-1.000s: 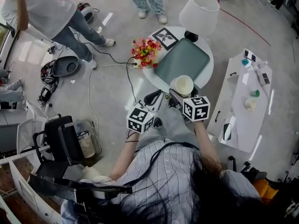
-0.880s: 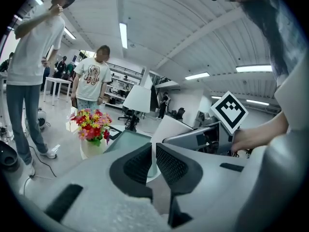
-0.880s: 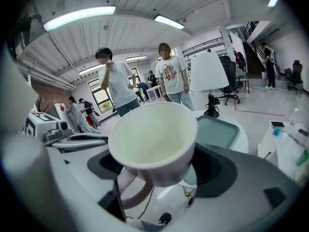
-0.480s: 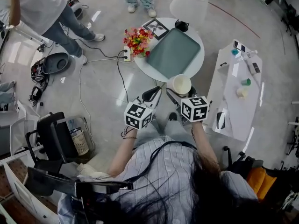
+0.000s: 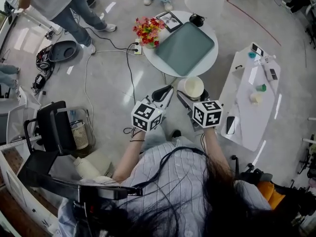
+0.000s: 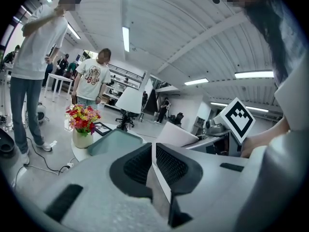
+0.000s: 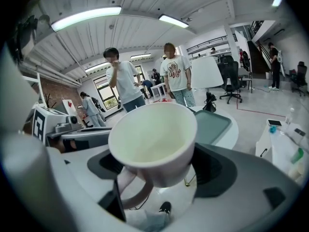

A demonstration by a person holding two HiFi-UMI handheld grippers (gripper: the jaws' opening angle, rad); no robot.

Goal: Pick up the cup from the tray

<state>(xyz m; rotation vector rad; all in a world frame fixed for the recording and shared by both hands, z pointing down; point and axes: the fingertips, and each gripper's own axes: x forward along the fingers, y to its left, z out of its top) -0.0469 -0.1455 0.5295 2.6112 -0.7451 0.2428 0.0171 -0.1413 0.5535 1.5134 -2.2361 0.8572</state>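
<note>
We have the cup (image 5: 193,87) clamped in our right gripper (image 5: 192,95), one jaw on either side of its wall, mouth up and handle turned back toward us. It looks empty. It hangs in the air just past the 6 o'clock rim of the round table (image 5: 210,63), clear of the tray (image 5: 185,48), which lies bare at the cup's 12 o'clock. We judge the pick-up done, with at most a carry left. Our left gripper (image 5: 162,94), at the cup's 9 o'clock, is clenched on nothing. Open floor lies below and toward us. The white side table (image 5: 249,98) at 3 o'clock and the flowers (image 5: 147,30) at 11 are the edges to mind.
</note>
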